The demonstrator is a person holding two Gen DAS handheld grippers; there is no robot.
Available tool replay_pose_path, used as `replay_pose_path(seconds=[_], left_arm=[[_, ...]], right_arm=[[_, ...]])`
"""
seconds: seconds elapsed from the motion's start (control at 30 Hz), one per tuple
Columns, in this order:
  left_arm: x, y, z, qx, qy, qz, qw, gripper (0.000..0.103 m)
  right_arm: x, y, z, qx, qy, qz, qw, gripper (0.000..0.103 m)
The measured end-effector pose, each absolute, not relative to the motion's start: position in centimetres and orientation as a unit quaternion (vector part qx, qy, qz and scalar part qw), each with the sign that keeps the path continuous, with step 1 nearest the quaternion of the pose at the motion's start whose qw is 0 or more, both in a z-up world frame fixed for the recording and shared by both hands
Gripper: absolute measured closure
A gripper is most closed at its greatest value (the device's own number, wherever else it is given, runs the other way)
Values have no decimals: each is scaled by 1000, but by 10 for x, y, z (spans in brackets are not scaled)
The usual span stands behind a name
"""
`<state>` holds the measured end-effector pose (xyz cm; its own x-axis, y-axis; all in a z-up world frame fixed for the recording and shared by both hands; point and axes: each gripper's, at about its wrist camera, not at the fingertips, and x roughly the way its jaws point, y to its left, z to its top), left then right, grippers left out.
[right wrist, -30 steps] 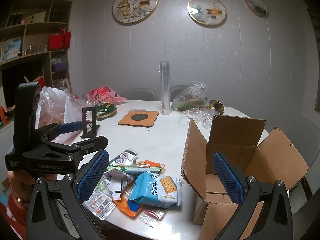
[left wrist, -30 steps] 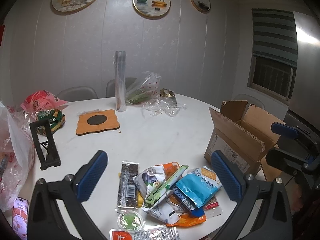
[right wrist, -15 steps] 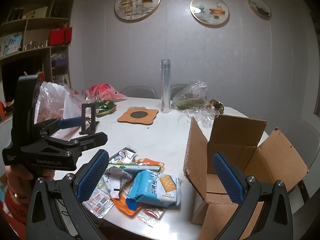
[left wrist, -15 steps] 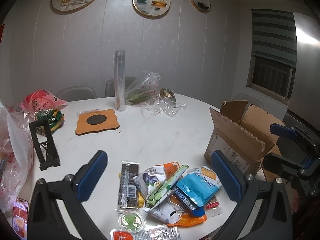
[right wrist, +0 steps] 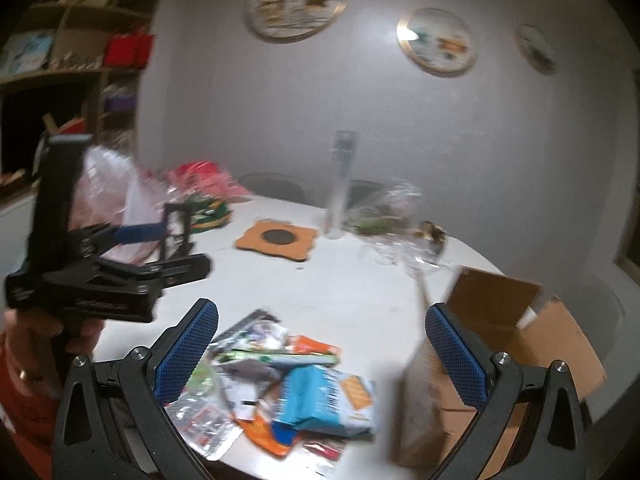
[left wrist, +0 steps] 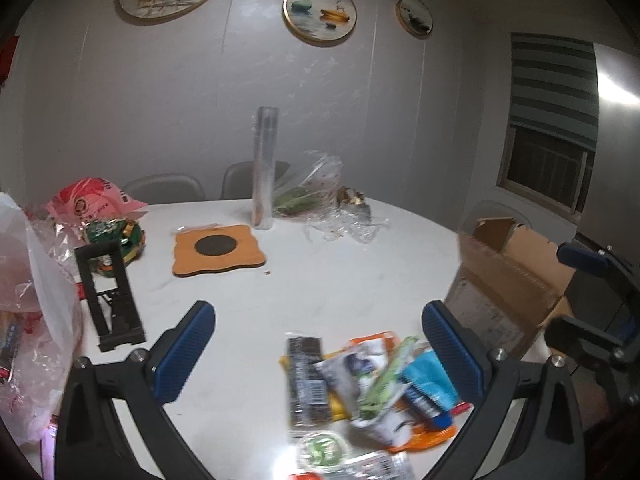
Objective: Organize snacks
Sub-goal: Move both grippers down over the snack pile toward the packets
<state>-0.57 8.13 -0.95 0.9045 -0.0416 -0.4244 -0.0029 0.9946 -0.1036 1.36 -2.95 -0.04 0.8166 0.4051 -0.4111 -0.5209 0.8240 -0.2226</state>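
A pile of snack packets (left wrist: 368,392) lies at the near edge of the round white table (left wrist: 340,280); it also shows in the right wrist view (right wrist: 280,380), with a blue cracker pack (right wrist: 324,400) on top. An open cardboard box (left wrist: 508,280) stands at the table's right edge, and shows blurred in the right wrist view (right wrist: 500,344). My left gripper (left wrist: 320,344) is open and empty above the pile's left side. My right gripper (right wrist: 320,344) is open and empty above the pile, left of the box.
A black stand (left wrist: 110,292), plastic bags (left wrist: 36,300) and a pink bag (left wrist: 92,200) sit at the left. An orange mat (left wrist: 218,248), a clear tube (left wrist: 264,168) and crumpled wrap (left wrist: 340,220) are at the back. Shelves (right wrist: 60,60) stand far left.
Both grippers have moved, and the views are now blurred. The left view has shifted left; the right view has tilted down and left toward the pile. Nothing was taken hold of.
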Motion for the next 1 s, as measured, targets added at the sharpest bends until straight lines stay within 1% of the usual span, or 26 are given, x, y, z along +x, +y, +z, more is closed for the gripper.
replay_pose_path(seconds=[0.13, 0.2, 0.23, 0.27, 0.5, 0.57, 0.83, 0.9, 0.97, 1.0], left_arm=[[-2, 104, -27, -53, 243, 0, 969, 1], [0, 115, -40, -59, 260, 1, 964, 1], [2, 120, -47, -62, 269, 1, 961, 1], [4, 123, -54, -66, 278, 0, 958, 1], [16, 123, -81, -87, 311, -40, 945, 1], [22, 117, -83, -82, 316, -47, 944, 1], [40, 86, -83, -97, 331, -151, 926, 1], [46, 71, -87, -86, 342, -162, 922, 7], [51, 56, -93, -69, 358, -165, 916, 20], [51, 51, -95, -63, 362, -169, 915, 21]], right_arm=[[12, 6, -20, -214, 184, 276, 919, 0], [14, 18, -34, -227, 197, 293, 908, 9], [17, 25, -44, -233, 208, 301, 901, 17], [20, 26, -49, -234, 215, 303, 898, 20], [67, 17, -89, -178, 303, 310, 883, 25], [76, 13, -95, -170, 316, 309, 881, 32], [79, -4, -105, -172, 332, 292, 880, 32], [76, -9, -107, -171, 330, 290, 882, 33], [73, -14, -109, -166, 330, 291, 882, 32], [72, -15, -110, -165, 329, 292, 883, 32]])
